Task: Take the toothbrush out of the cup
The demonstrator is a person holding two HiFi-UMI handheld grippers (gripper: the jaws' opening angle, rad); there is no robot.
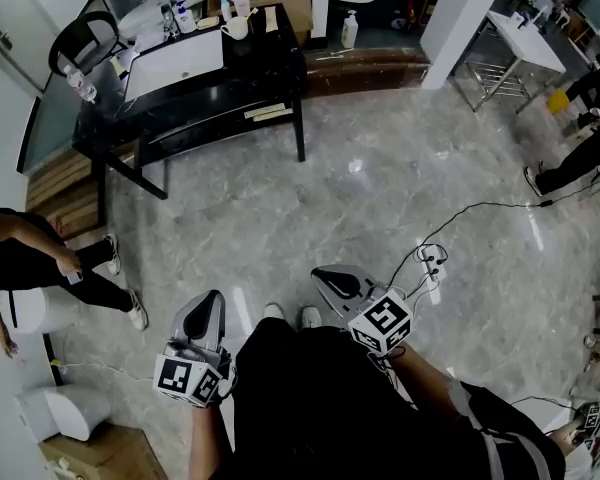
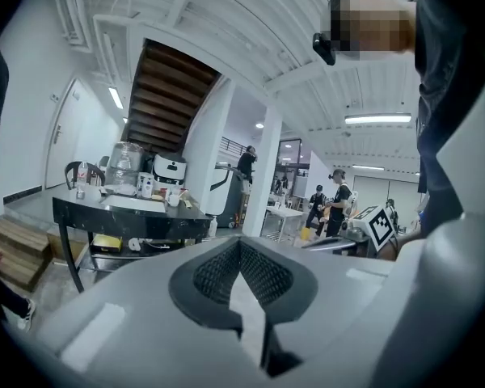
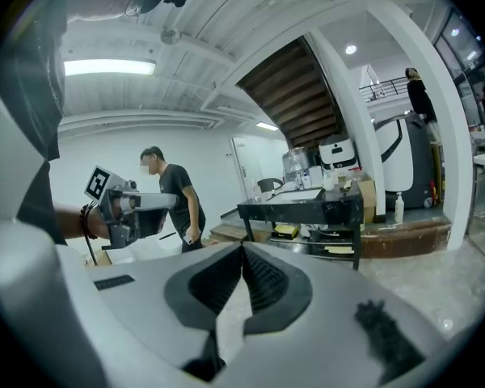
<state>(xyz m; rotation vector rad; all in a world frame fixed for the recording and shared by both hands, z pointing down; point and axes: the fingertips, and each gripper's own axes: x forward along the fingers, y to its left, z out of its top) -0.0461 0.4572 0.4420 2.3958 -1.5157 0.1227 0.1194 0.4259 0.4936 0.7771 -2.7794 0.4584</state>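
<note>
A white cup (image 1: 236, 28) stands on the black table (image 1: 270, 73) far across the room; it also shows small in the left gripper view (image 2: 175, 200) and the right gripper view (image 3: 329, 183). The toothbrush is too small to make out. My left gripper (image 1: 211, 300) is held low in front of my body, shut and empty, its jaws closed together (image 2: 241, 255). Beside it, my right gripper (image 1: 326, 277) is also shut with nothing in it (image 3: 242, 259). Both are several steps from the table and point toward it.
A white board (image 1: 175, 63), bottles and a box crowd the tabletop. A black chair (image 1: 85, 40) stands at its left end. A person (image 1: 40, 265) sits at the left on the marble floor. A cable (image 1: 480, 208) runs across the floor at right, near a white pillar (image 1: 460, 8).
</note>
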